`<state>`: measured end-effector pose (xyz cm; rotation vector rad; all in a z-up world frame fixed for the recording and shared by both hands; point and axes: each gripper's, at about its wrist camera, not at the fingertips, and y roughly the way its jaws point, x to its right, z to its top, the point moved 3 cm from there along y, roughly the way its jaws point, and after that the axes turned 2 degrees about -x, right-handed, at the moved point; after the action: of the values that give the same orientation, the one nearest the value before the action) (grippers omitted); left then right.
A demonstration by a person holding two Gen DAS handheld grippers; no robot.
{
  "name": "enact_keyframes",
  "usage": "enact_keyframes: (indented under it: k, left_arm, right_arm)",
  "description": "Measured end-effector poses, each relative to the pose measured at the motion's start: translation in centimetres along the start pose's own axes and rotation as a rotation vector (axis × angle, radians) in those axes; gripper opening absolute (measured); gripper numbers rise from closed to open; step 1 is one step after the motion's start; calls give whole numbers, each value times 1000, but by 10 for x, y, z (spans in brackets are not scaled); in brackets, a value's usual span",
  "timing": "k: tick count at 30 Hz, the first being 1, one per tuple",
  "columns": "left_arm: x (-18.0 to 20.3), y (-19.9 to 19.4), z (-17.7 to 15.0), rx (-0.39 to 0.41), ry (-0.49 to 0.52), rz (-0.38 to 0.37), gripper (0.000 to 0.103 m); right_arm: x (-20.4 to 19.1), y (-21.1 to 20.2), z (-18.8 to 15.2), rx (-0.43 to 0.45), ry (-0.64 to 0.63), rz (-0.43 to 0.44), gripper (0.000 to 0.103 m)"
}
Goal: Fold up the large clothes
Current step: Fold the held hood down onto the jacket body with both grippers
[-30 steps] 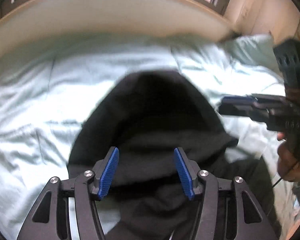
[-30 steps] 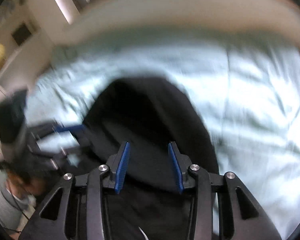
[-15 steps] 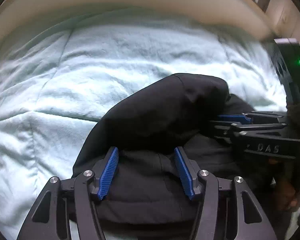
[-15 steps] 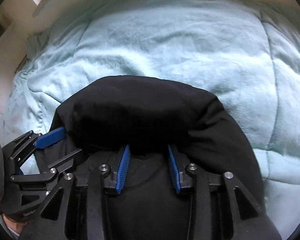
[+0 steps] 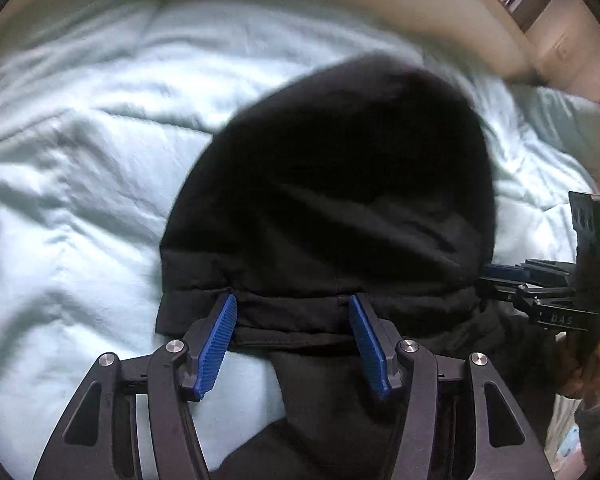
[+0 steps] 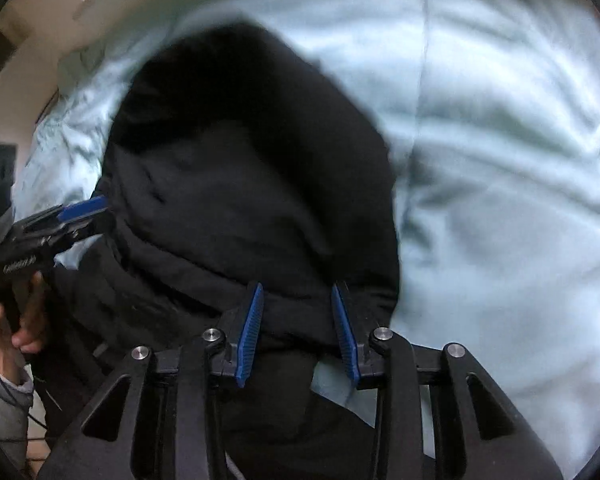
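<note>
- The bulky black padded garment (image 5: 332, 200) is lying heaped on the pale mint quilted bed cover (image 5: 80, 168), with its folded hem edge nearest both cameras.
- The left gripper (image 5: 293, 338) is holding its jaws apart around that hem — the pads are not visibly pressing.
- The right gripper (image 6: 298, 334), jaws narrower, seems to be pinching the hem.
- Risk — thick, slippery layers may be slipping free, spoiling the fold.
</note>
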<state>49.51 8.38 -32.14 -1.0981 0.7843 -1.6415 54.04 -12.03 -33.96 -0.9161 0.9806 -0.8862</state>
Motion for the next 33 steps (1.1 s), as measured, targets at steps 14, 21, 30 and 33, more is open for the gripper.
enact_keyframes:
  k: [14, 21, 30, 33]
  left_arm:
    - [-30, -101, 17, 163, 63, -71, 64]
    - [-64, -90, 57, 87, 54, -150, 68]
    - [-67, -18, 84, -63, 6, -407, 68]
    - [-54, -3, 82, -98, 34, -386, 68]
  right_arm:
    - [15, -73, -3, 100, -46, 2, 56]
    - [56, -68, 25, 96, 46, 103, 56]
    - [62, -12, 62, 39, 75, 294, 56]
    - [47, 4, 68, 3, 38, 328, 48]
